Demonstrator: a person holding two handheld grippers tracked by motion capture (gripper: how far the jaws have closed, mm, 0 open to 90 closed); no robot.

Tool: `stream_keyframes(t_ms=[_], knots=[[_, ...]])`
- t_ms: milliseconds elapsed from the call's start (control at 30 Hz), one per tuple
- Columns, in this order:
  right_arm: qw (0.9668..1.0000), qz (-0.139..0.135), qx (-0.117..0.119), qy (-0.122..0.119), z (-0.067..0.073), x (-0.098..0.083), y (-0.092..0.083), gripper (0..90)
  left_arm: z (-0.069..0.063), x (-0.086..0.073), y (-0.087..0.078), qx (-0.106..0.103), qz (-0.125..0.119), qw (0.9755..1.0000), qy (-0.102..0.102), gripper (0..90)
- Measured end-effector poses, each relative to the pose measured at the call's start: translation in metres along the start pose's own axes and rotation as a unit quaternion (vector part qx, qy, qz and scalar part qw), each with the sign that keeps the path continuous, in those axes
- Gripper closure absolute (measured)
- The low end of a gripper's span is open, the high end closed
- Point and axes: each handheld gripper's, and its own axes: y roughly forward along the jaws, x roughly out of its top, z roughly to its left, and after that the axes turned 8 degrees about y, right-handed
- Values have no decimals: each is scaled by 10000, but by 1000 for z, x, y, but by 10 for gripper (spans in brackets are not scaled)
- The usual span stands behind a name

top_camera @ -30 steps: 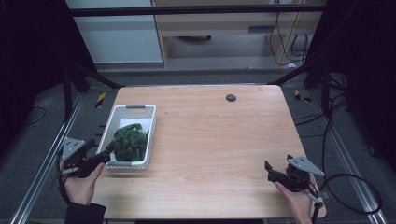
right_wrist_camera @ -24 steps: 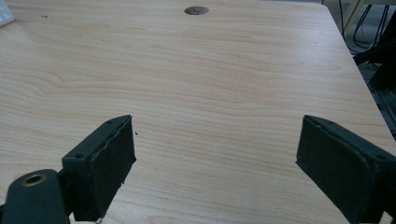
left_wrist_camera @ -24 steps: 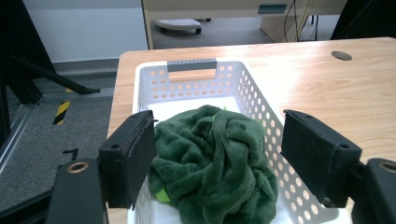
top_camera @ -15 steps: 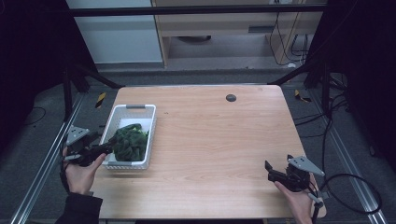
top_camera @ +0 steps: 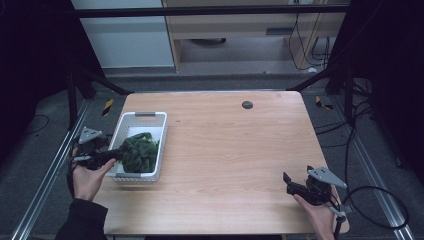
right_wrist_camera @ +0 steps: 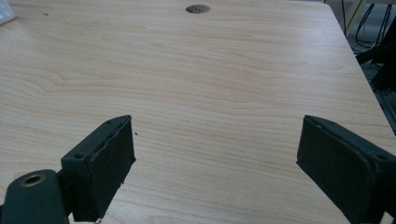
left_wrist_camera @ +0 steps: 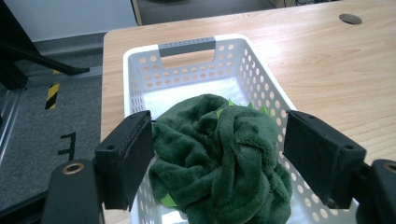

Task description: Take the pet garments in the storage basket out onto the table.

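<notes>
A white perforated basket [top_camera: 142, 116] stands at the table's left, its grey handle [left_wrist_camera: 187, 46] at the far end. A bunched dark green plush cloth [top_camera: 139, 152] lies in its near half. My left gripper [top_camera: 116, 154] reaches over the basket's left rim, and in the left gripper view it [left_wrist_camera: 219, 140] is open with the cloth [left_wrist_camera: 219, 172] between its wide-set jaws. My right gripper [top_camera: 288, 181] rests open near the front right corner, with bare wood between its jaws [right_wrist_camera: 215, 154].
The wooden table [top_camera: 230, 145] has a dark round hole [top_camera: 247, 105] near its far edge. Metal frame rails and cables run along the floor on both sides. A cable trails from the right gripper off the table's right edge.
My left gripper has moved forward and over the basket's rim, so its jaws now straddle the green cloth. The right gripper has stayed put.
</notes>
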Motion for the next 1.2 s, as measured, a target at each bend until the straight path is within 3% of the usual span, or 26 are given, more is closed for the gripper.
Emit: stream_keyframes(t_ms=[533, 1200], knots=[[10000, 67, 34, -22, 1, 0, 1, 110, -6, 9, 20, -233, 575, 9972, 428, 205], [9999, 90, 65, -102, 2, -1, 3, 109, -16, 10, 44, -343, 1018, 9928, 523, 174]])
